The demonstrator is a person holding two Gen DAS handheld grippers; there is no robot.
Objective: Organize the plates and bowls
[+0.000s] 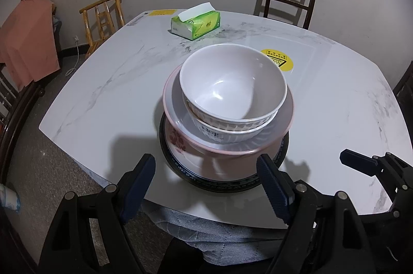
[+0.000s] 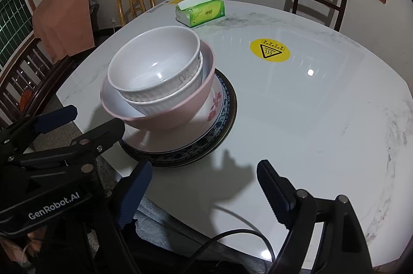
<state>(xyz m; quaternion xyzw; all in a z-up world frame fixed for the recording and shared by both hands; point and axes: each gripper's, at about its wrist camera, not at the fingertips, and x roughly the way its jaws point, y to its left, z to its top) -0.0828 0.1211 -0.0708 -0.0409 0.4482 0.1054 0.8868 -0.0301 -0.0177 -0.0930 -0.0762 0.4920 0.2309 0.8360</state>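
A white plastic bowl point(image 1: 232, 83) nests in a ribbed white bowl point(image 1: 232, 130), a pink bowl point(image 1: 180, 129) and a blue-rimmed floral plate point(image 1: 222, 186); lower rims hidden. Left gripper point(image 1: 206, 186) and right gripper point(image 2: 204, 186) gape empty.

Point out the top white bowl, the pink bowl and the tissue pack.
top white bowl point(image 1: 227, 90): left wrist view, inner bottom.
pink bowl point(image 2: 180, 108): right wrist view, outer wall.
tissue pack point(image 1: 204, 27): left wrist view, green front side.

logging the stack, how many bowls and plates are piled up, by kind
bowls: 3: white bowl, ribbed bowl, pink bowl
plates: 2: floral plate, blue-patterned plate
total: 5
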